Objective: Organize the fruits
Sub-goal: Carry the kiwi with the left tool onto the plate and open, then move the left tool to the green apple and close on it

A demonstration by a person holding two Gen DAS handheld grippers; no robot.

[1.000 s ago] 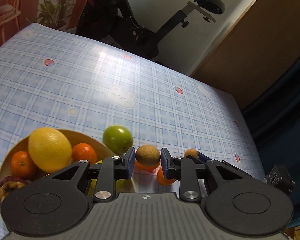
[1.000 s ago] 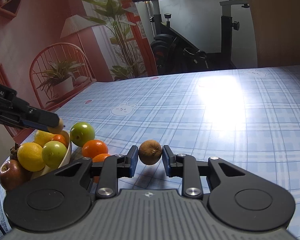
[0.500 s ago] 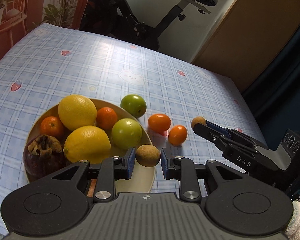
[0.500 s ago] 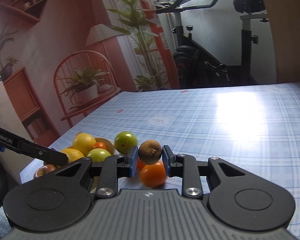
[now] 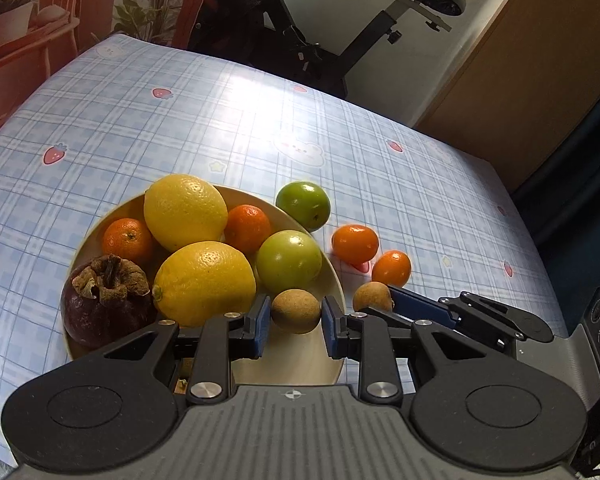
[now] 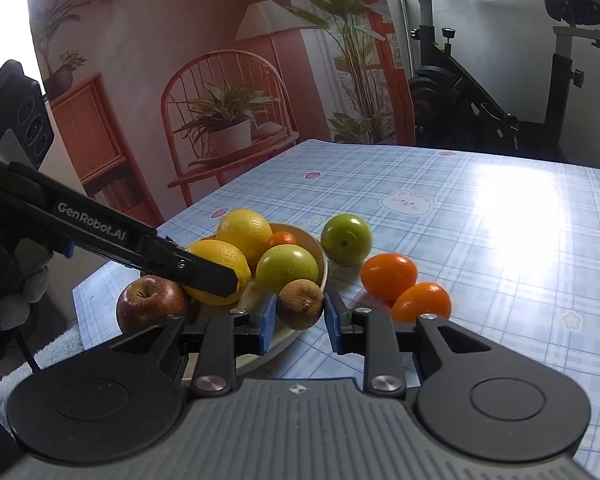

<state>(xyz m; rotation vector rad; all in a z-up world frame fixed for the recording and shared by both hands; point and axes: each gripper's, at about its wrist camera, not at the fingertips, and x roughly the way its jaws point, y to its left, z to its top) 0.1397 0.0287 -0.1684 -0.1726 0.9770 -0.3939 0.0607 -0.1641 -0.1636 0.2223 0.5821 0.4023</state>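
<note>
Both grippers have travelled from the open table to the bowl (image 5: 332, 276) over the last second, each carrying a small brown fruit. We now see the left gripper (image 5: 296, 322) poised over the near right part of the bowl, its blue pads on either side of the left brown fruit (image 5: 295, 311); a thin gap seems to show at each pad, so we judge the grip loose or just letting go, and we cannot tell which. We see the right gripper (image 6: 300, 318) at the bowl's rim, pads flanking the right brown fruit (image 6: 301, 305) in the same near-contact way.

Step in hand: depositing both brown fruits into the bowl. The bowl already holds two lemons (image 5: 204, 282), two mandarins (image 5: 247, 229), a green fruit (image 5: 289, 262) and a dark fruit with a dried calyx (image 5: 102, 300). Still on the tablecloth (image 5: 220, 120), just beside the bowl: one loose green fruit (image 5: 303, 205) and two loose oranges (image 5: 355, 243).

Next move, as we judge it: spread the pads fully, back each gripper away, then collect the loose fruit.

Pose: both grippers point forward and slightly down, level, converging on the bowl from opposite sides, with the right gripper's finger just beside the left one's
</note>
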